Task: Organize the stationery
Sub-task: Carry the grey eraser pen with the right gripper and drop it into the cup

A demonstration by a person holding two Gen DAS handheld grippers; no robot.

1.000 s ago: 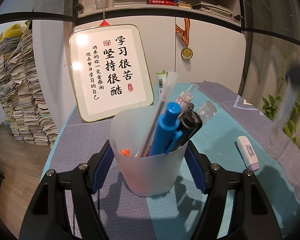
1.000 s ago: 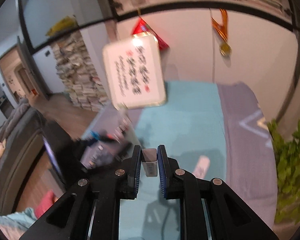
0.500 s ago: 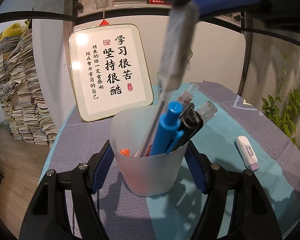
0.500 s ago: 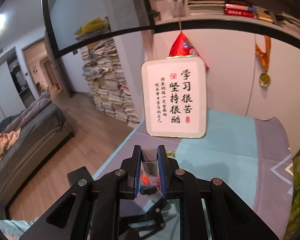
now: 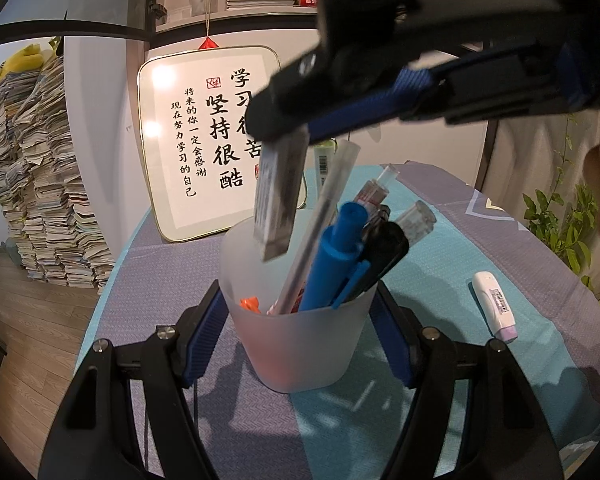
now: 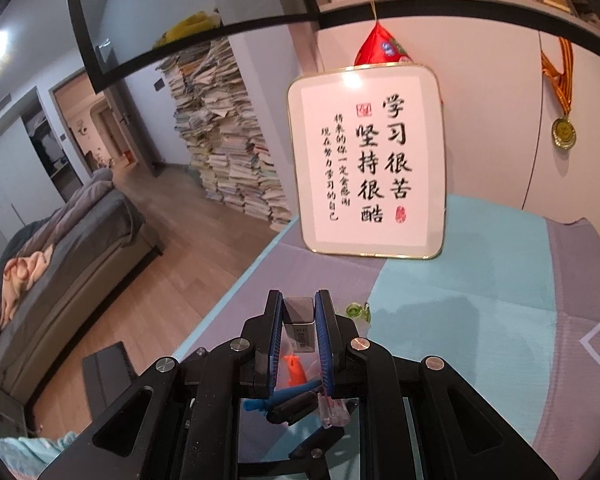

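Left hand-held gripper [image 5: 300,320]: its blue pads press on both sides of the frosted cup [image 5: 300,344], pinching it, I reckon so it won't tip or slide while things go in.

Right hand-held gripper [image 6: 299,320]: fingers drawn close, pinching a flat grey lead case [image 5: 278,200] by its top end. The case hangs tilted, its lower end just over the cup's rim on the side toward the framed calligraphy sign [image 5: 212,144].

Why held so: gripping the top leaves the bottom free to drop in; I'd judge release is next, once the case clears the rim.

Cup contents: a blue pen [image 5: 336,260], a black pen [image 5: 380,252], a clear-barrelled pen [image 5: 320,220], two more clear-capped pens and a small orange piece [image 5: 250,304], all leaning toward the right side, so the open room is on the left.

Cup place: near the bench's front edge, on the purple and teal cloth [image 5: 440,248].

Not yet sorted: a white correction tape [image 5: 494,306] lies toward the bench's right edge, well apart from the cup.
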